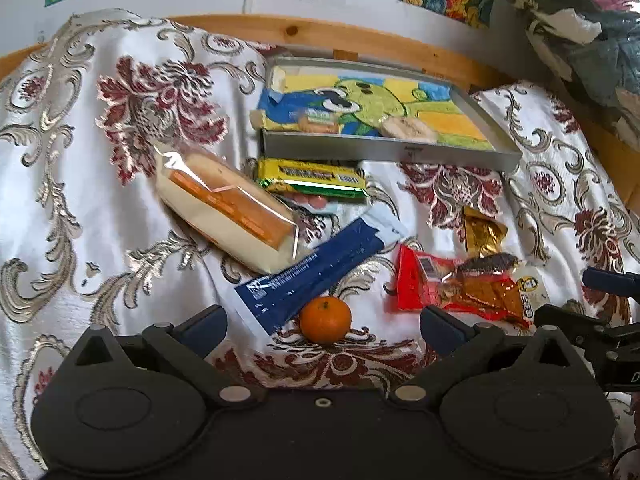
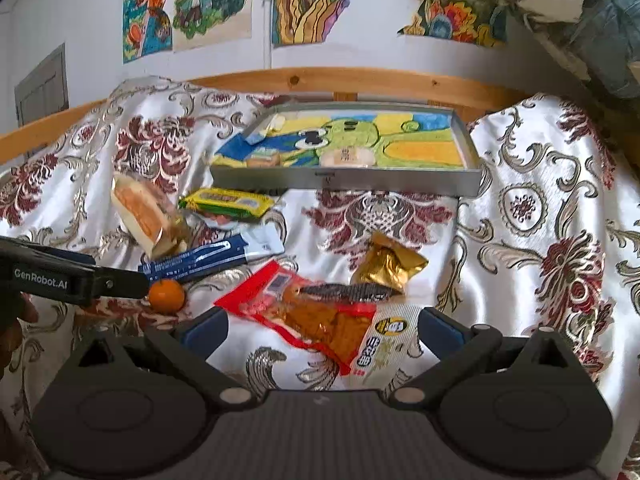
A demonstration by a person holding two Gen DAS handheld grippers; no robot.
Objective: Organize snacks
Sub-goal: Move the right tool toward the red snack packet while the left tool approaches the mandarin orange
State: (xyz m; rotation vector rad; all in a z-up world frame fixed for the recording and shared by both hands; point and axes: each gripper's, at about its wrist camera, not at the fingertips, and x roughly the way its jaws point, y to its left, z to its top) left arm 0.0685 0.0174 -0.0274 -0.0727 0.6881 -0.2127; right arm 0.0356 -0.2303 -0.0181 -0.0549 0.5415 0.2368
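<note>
Snacks lie scattered on a floral cloth. A small orange (image 1: 325, 319) (image 2: 167, 295) sits between the wide-apart fingers of my left gripper (image 1: 322, 324), which is open. Beside it lie a long blue packet (image 1: 316, 270) (image 2: 200, 260), a wrapped bread slice (image 1: 228, 212) (image 2: 146, 216) and a yellow-green bar (image 1: 312, 178) (image 2: 226, 202). My right gripper (image 2: 322, 326) is open over a red-and-orange snack bag (image 2: 320, 314) (image 1: 460, 290). A gold wrapper (image 2: 386, 264) (image 1: 482, 232) lies just beyond. The grey tray (image 1: 384, 150) (image 2: 344, 180) at the back holds two small round snacks.
A wooden rail (image 2: 340, 80) runs behind the tray, below a wall with colourful drawings. Piled clothes (image 1: 580, 20) hang at the upper right. The left gripper's body (image 2: 72, 276) shows at the left edge of the right wrist view, held by a hand.
</note>
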